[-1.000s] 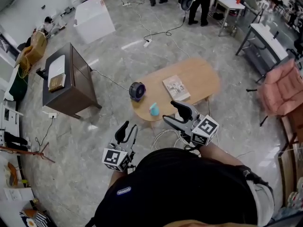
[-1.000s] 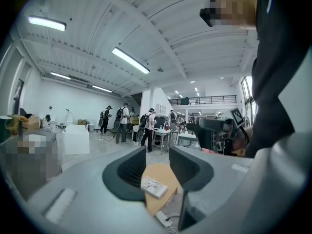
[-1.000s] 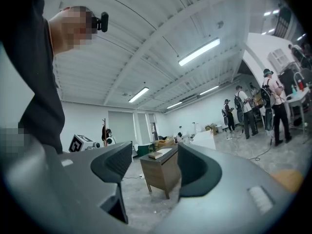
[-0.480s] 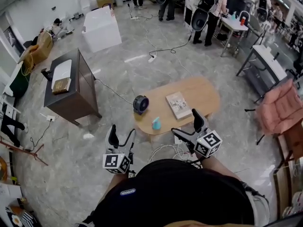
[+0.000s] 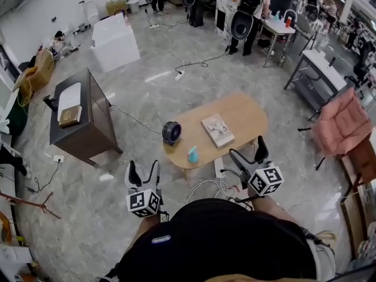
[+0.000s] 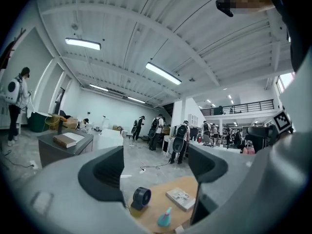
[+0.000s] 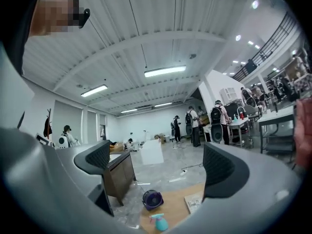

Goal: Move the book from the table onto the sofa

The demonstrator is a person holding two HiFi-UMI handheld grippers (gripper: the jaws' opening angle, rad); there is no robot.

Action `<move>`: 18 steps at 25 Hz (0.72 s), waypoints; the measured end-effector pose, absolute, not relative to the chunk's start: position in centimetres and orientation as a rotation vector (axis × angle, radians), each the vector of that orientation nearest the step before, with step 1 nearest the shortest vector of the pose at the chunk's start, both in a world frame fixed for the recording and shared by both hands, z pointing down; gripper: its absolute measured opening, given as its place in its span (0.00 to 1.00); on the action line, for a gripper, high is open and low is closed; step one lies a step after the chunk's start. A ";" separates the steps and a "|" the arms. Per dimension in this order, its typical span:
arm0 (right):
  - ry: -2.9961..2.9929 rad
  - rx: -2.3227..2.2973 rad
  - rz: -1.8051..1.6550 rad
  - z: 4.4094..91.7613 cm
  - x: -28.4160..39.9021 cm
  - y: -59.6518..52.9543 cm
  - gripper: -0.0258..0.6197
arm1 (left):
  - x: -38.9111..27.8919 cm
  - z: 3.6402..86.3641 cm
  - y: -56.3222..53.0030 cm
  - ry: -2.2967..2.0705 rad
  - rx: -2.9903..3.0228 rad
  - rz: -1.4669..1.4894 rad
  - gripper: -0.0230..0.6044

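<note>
left gripper (image 5: 143, 169), right gripper (image 5: 248, 149): agape, empty

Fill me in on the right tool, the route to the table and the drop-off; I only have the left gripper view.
Observer: The right tool has its jaws apart, with nothing between them.
Operator: Go on, the route.
Observer: Loose white cables lie looped on the floor between you and the near edge of the oval wooden table.
Operator: Now the drop-off.
Observer: In the head view, a pink cushioned seat stands off the table's right end, with open floor between the two.
</note>
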State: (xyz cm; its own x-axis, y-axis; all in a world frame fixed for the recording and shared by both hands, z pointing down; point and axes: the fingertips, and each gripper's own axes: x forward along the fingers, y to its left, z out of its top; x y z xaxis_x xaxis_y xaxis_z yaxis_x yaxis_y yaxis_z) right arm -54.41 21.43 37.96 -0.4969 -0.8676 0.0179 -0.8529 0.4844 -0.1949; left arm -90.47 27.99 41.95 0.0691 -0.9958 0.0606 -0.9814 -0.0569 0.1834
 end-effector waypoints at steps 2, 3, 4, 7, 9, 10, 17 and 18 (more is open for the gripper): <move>2.607 -1.578 -0.278 38.0 -54.0 22.1 0.97 | -90.7 42.3 27.6 -2.004 2.171 -0.101 0.68; 2.593 -1.600 -0.281 38.1 -53.9 22.5 0.97 | -90.8 42.4 27.3 -1.989 2.179 -0.089 0.68; 2.580 -1.621 -0.286 38.2 -53.8 23.0 0.97 | -90.8 42.6 27.1 -1.971 2.187 -0.073 0.68; 2.549 -1.680 -0.314 39.2 -53.5 24.3 0.97 | -90.4 43.5 26.5 -1.903 2.214 -0.015 0.68; 2.527 -1.717 -0.332 39.7 -53.0 25.1 0.97 | -89.8 44.0 26.0 -1.857 2.242 0.015 0.68; 2.519 -1.734 -0.337 40.0 -52.7 25.4 0.97 | -89.4 44.3 25.7 -1.838 2.258 0.030 0.68; 2.495 -1.793 -0.387 42.2 -49.5 26.3 0.96 | -84.2 45.6 23.2 -1.713 2.351 0.120 0.68; 2.494 -1.790 -0.400 42.5 -49.0 26.1 0.96 | -83.2 45.5 22.9 -1.696 2.368 0.135 0.68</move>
State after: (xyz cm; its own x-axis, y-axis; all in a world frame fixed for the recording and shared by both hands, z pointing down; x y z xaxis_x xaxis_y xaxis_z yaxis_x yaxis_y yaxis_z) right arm -49.04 26.15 42.45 -0.3309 -0.9369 0.1127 -0.9251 0.2985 -0.2346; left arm -83.20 22.85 45.54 0.3279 -0.9223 0.2045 -0.9430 -0.3066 0.1291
